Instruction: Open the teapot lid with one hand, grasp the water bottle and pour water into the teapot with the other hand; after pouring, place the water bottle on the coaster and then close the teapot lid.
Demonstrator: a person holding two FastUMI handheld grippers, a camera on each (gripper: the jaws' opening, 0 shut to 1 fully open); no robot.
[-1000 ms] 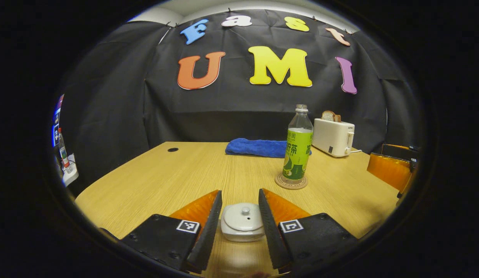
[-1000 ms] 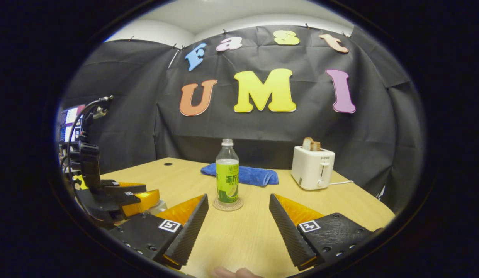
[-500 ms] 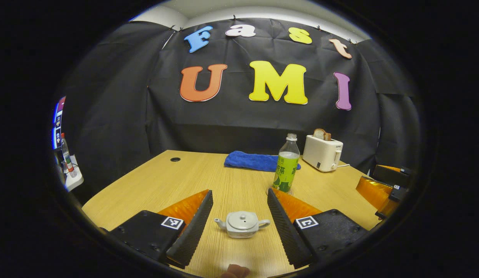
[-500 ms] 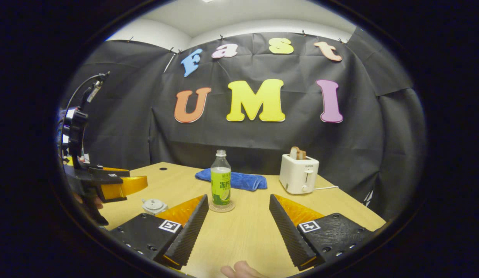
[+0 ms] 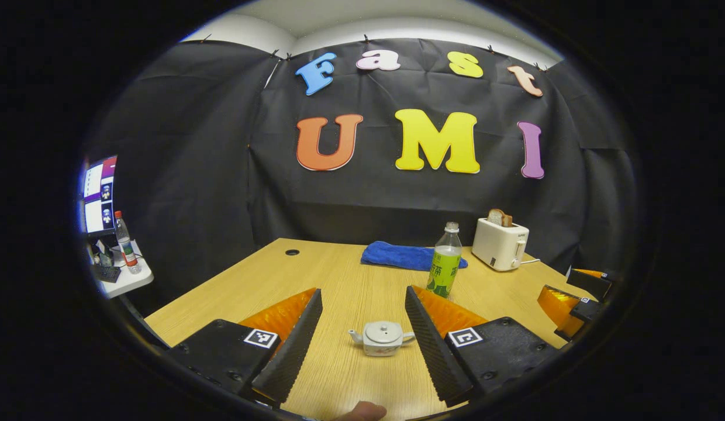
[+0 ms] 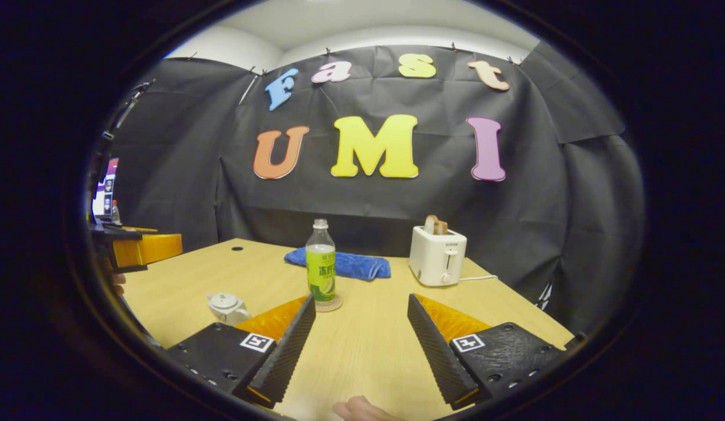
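Both grippers held apart and empty, near edge of table [image 5: 234, 280]; teapot [image 5: 381, 338], lid on, sits between the left gripper [image 5: 362, 345] fingers with the water bottle [image 6: 320, 266] on its coaster [image 6: 327, 305] farther back, so judged finished — keep clear of both.

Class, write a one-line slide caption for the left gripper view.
Open left gripper facing the lidded white teapot, with the water bottle upright beyond it.
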